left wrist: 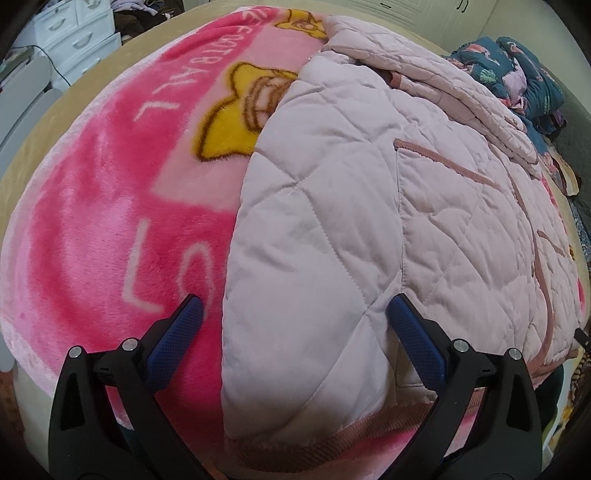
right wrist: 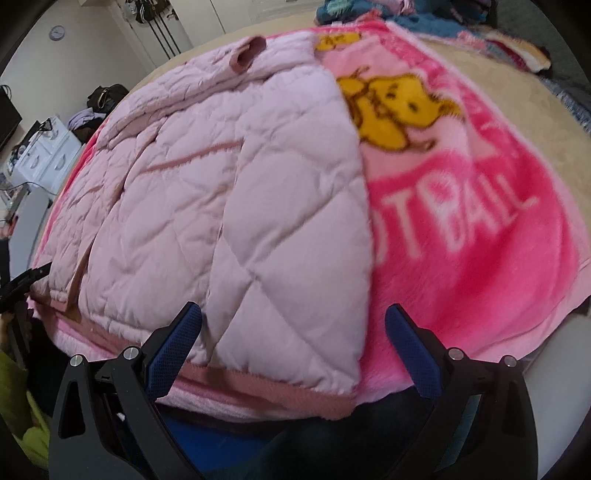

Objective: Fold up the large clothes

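Note:
A pale pink quilted jacket (left wrist: 369, 206) lies flat on a bright pink fleece blanket (left wrist: 92, 221) spread over a bed. Its sides look folded inward, with a sleeve lying across the top near the collar (right wrist: 247, 55). My left gripper (left wrist: 293, 310) is open just above the jacket's left hem corner, fingers straddling the folded edge. In the right wrist view the jacket (right wrist: 221, 206) fills the left half and the blanket (right wrist: 461, 229) the right. My right gripper (right wrist: 293, 314) is open over the jacket's right hem corner and dusty-pink hem band (right wrist: 277, 387).
A beige bedspread (right wrist: 554, 155) lies under the blanket. Dark patterned clothes (left wrist: 524, 81) are piled at the far corner of the bed. White drawers (left wrist: 81, 33) stand beyond the bed on the left. The other gripper's black tip (right wrist: 26, 284) shows at the left edge.

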